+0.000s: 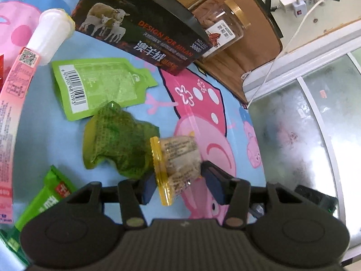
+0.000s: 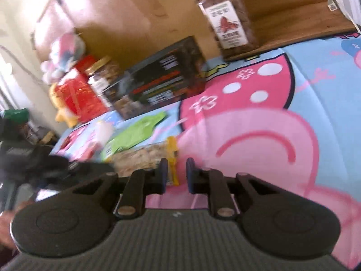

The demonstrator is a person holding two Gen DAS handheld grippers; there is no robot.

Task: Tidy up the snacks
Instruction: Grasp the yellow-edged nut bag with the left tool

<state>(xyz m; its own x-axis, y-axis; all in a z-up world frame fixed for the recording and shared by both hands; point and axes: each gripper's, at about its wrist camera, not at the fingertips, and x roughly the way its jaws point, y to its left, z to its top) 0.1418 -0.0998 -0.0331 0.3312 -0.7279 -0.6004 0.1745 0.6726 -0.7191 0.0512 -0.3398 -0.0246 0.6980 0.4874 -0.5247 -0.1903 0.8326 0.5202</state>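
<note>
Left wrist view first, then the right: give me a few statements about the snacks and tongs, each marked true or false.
1. The left tongs hold a small yellow-lidded snack cup. True.
2. The right tongs grip the green pouch. False: they are open and empty.
3. The green pouch lies flat on the cartoon cloth. True.
4. The gold-lidded jar stands on the dark box. False: it stands beside it.

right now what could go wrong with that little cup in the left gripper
1. The left gripper holds the small yellow-rimmed cup tilted, apparently near its base, so it could slip out.
2. The green pouch lies just beside the cup; a low sweep might drag it.
3. The right wrist view is blurred, so the right gripper may bump the cup.
</note>
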